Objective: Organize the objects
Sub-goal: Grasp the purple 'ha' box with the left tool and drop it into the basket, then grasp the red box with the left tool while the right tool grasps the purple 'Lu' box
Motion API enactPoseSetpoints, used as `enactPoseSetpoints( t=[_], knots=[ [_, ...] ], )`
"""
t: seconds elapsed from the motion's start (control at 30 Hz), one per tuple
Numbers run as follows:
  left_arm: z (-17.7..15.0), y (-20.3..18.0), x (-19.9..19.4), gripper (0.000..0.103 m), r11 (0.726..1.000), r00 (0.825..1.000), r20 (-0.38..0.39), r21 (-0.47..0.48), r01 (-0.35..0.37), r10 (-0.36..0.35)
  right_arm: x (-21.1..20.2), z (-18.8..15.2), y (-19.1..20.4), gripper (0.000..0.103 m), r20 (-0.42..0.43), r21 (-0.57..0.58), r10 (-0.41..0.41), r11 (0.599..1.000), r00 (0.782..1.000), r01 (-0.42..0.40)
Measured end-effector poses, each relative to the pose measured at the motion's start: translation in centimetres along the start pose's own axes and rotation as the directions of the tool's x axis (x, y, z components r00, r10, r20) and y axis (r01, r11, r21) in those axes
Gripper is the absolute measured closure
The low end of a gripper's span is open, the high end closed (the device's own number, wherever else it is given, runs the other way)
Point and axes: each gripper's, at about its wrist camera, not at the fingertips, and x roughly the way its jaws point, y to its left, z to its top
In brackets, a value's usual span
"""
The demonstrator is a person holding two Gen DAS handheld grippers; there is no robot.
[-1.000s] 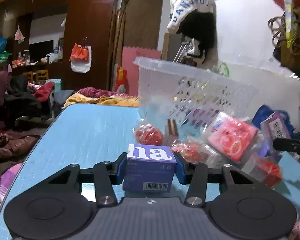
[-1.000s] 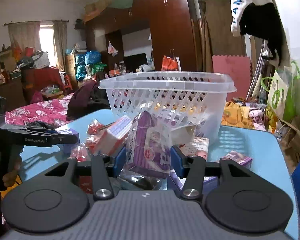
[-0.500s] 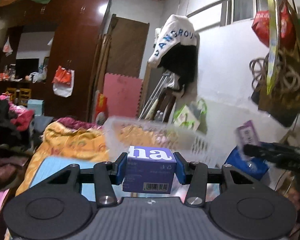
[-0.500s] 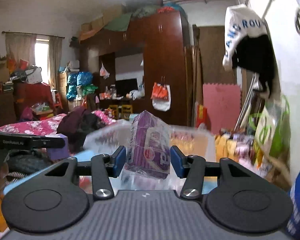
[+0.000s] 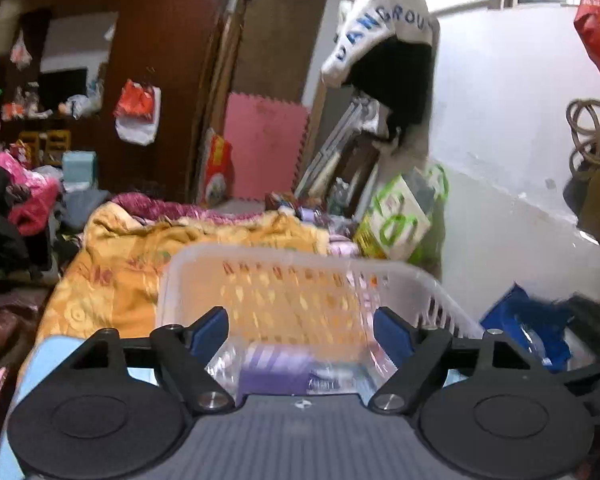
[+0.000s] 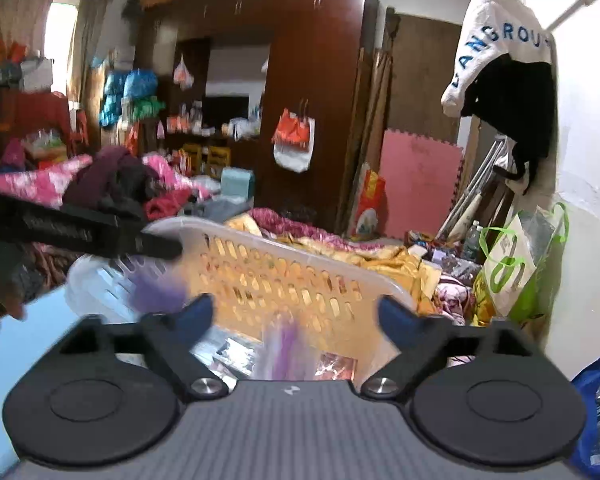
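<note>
Both grippers hover over the clear plastic laundry basket [image 5: 300, 256], which also shows in the right wrist view [image 6: 340, 272]. My left gripper [image 5: 302, 332] is open and empty; the purple box [image 5: 276, 372] lies blurred in the basket below it, beside clear-wrapped packets. My right gripper [image 6: 292, 316] is open and empty; the purple wrapped packet [image 6: 284, 352] is a blur dropping into the basket under it. The left gripper's black body [image 6: 80, 232] reaches in from the left over the basket rim, with a purple blur [image 6: 156, 292] beneath it.
The light blue table [image 6: 32, 344] carries the basket. A blue bag [image 5: 520, 328] lies right of the basket. Beyond are an orange blanket [image 5: 140, 264], a green-white bag [image 6: 512, 264] by the white wall, and a dark wardrobe [image 6: 312, 80].
Both grippers moved over the basket and opened. The purple box left the left gripper and the purple packet left the right one; both are now down in the basket.
</note>
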Motion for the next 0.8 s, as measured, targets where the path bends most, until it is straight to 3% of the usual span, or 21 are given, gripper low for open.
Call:
enactPoseSetpoints(
  t=[0.1,0.17,0.3,0.4,0.47,0.53,0.6,0.8],
  knots=[
    [-1.1,0.1,-1.7,0.020,0.999,0.999,0.027,0.035,-0.038,0.037,-2.8,-0.9,-0.6,0.000,0.034,0.044,0.014,0.999,0.999,-0.015],
    [-2.9,-0.2,-4.2,0.020,0.996,0.997,0.076,0.080,-0.029,0.023,-5.3,-3.1,-0.7,0.000,0.039,0.064,0.033,0.997,0.999,-0.036],
    [-9.4,-1.0,-9.2,0.020,0.989,0.991,0.127,0.146,0.021,-0.040,-8.5,-8.8,-1.2,0.000,0.043,0.105,0.043,0.993,0.998,-0.047],
    [-14.9,-1.6,-11.8,0.020,0.983,0.986,0.129,0.161,0.088,-0.109,-9.6,-13.5,-2.4,0.000,0.055,0.229,0.091,0.968,0.994,-0.102],
    [-17.1,-2.6,-12.2,0.020,0.976,0.987,0.126,0.205,0.076,-0.103,-9.7,-15.7,-2.9,0.000,0.052,0.295,0.106,0.948,0.993,-0.117],
    [-18.6,-3.7,-12.0,0.020,0.964,0.990,0.111,0.259,0.052,-0.083,-9.3,-16.4,-3.5,0.000,0.046,0.334,0.094,0.937,0.994,-0.104],
    [-18.8,-4.0,-11.5,0.020,0.965,0.989,0.118,0.255,0.052,-0.085,-8.5,-16.1,-3.5,0.000,0.023,0.345,0.095,0.934,0.995,-0.097],
    [-18.6,-3.7,-10.6,0.020,0.974,0.988,0.105,0.209,0.087,-0.110,-7.5,-14.5,-1.1,0.000,-0.037,0.225,0.104,0.970,0.994,-0.094]
  ],
)
